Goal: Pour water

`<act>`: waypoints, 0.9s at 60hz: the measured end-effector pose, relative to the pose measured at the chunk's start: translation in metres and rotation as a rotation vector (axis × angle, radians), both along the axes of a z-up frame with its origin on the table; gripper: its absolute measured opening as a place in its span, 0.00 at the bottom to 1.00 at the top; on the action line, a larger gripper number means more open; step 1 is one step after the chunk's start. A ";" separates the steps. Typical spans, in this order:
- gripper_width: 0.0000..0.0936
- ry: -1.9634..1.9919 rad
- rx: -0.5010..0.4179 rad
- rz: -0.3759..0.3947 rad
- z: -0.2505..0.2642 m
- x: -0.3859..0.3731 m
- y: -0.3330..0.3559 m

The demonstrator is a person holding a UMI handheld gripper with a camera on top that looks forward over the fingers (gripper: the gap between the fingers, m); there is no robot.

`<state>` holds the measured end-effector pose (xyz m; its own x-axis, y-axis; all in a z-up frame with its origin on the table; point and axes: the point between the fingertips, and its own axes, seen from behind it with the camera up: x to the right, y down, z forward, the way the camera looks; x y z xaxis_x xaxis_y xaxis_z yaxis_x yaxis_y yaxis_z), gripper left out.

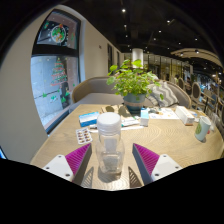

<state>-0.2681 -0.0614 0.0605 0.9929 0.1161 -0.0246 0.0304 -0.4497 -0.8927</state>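
A clear plastic bottle (109,147) with a white cap stands upright on the light wooden table (170,140). It is between my gripper's (111,162) two fingers, whose magenta pads show to its left (78,158) and right (146,157). There is a gap at each side of the bottle, so the gripper is open around it and the bottle rests on the table. I cannot tell how much water is in it.
A potted green plant (133,82) stands at mid-table beyond the bottle. A pill blister pack (84,134) and a blue box (89,118) lie ahead on the left. A white box (185,115) and pale cups (203,127) are on the right. A sofa (95,92) is behind.
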 end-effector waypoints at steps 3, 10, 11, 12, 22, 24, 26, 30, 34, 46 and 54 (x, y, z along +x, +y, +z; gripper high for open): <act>0.83 -0.006 -0.005 -0.002 -0.011 -0.003 0.011; 0.62 -0.005 -0.009 0.004 -0.025 -0.008 0.021; 0.59 -0.004 -0.007 0.006 -0.026 -0.009 0.022; 0.55 -0.003 -0.002 0.007 -0.025 -0.009 0.023; 0.47 -0.004 0.020 0.042 -0.024 -0.014 0.028; 0.46 -0.003 0.011 0.038 -0.023 -0.012 0.027; 0.44 -0.001 0.006 0.036 -0.021 -0.010 0.027; 0.43 0.007 0.012 0.037 -0.008 -0.006 0.028; 0.43 0.041 0.025 0.033 0.014 0.001 0.029; 0.43 0.335 0.084 -0.023 0.115 0.055 0.048; 0.43 0.608 0.097 -0.034 0.162 0.107 0.074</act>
